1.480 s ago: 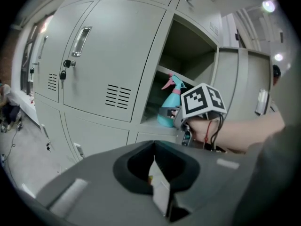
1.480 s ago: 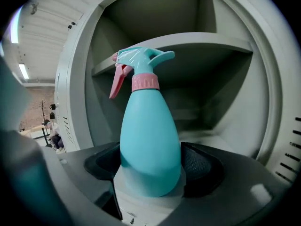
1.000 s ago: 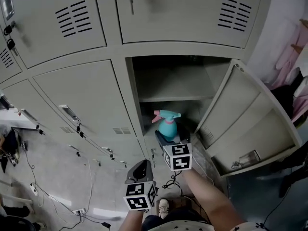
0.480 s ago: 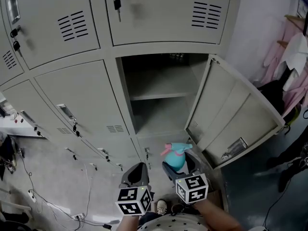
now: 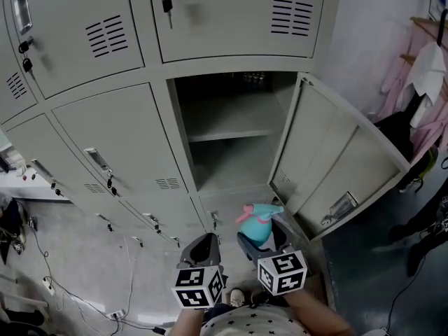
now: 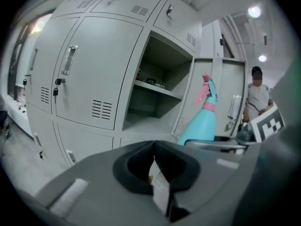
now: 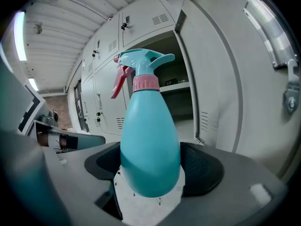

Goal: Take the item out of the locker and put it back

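The open locker [image 5: 231, 159] has a shelf [image 5: 227, 133] and nothing in it; its door [image 5: 336, 163] swings out to the right. A teal spray bottle [image 5: 260, 224] with a pink trigger is outside, below the opening. My right gripper [image 5: 260, 239] is shut on its body. In the right gripper view the bottle [image 7: 150, 140] stands upright between the pads of the right gripper [image 7: 150, 173]. My left gripper [image 5: 204, 245] hangs to the bottle's left, shut and holding nothing. In the left gripper view the left gripper [image 6: 157, 166] is shut and the bottle [image 6: 202, 121] is at right.
Closed lockers [image 5: 112, 145] surround the open one; a key [image 5: 166, 4] hangs in the door above. Pink clothes [image 5: 413, 68] hang at far right. Cables [image 5: 84, 292] lie on the floor at left. A person [image 6: 257, 100] stands beyond the door.
The spray bottle was in the locker's lower compartment a second ago; my right gripper has drawn it out and down. The left gripper stayed low and shut.
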Action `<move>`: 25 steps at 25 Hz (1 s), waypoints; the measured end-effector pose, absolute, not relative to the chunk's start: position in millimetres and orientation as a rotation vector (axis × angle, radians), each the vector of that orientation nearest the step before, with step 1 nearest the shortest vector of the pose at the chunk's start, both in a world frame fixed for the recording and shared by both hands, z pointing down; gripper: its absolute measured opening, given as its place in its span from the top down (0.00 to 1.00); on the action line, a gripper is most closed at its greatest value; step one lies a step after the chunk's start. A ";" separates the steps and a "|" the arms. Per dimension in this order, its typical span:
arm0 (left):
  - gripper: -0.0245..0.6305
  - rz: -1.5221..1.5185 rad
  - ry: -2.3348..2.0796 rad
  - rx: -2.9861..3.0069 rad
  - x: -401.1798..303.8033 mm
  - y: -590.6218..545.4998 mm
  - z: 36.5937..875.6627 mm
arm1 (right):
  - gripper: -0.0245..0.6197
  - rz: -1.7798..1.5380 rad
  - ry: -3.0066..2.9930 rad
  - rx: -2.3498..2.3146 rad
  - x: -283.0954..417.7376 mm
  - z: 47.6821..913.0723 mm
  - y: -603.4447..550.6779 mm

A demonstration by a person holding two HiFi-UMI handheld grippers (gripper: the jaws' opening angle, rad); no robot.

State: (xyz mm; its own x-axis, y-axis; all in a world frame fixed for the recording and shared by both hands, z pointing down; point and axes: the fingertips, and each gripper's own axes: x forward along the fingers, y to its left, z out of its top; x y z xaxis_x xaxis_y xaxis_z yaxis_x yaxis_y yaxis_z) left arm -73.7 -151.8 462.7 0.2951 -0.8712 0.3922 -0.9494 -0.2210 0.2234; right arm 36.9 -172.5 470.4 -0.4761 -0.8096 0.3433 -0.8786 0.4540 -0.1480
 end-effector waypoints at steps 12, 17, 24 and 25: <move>0.95 0.287 -1.654 2.164 -76.3 -159.9 461.2 | 0.36 0.423 -2.477 1.448 28.5 471.3 -180.5; 0.95 0.290 -1.665 2.141 -81.1 -164.5 463.6 | 0.36 0.345 -2.474 1.433 14.5 470.1 -219.7; 0.95 0.274 -1.648 2.098 -85.0 -178.4 471.2 | 0.36 0.245 -2.460 1.502 -3.4 452.7 -311.6; 0.95 0.272 -1.651 2.092 -86.0 -180.6 472.0 | 0.36 0.251 -2.454 1.514 -4.8 452.3 -323.5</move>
State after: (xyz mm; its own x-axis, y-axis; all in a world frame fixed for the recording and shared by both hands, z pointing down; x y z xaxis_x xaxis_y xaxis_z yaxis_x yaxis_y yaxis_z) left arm -86.0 -180.6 472.0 0.2608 -0.8665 0.4255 -0.9573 -0.1750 0.2303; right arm -4.8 -323.5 452.3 -0.4309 -0.8522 0.2969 -0.8947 0.4464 -0.0172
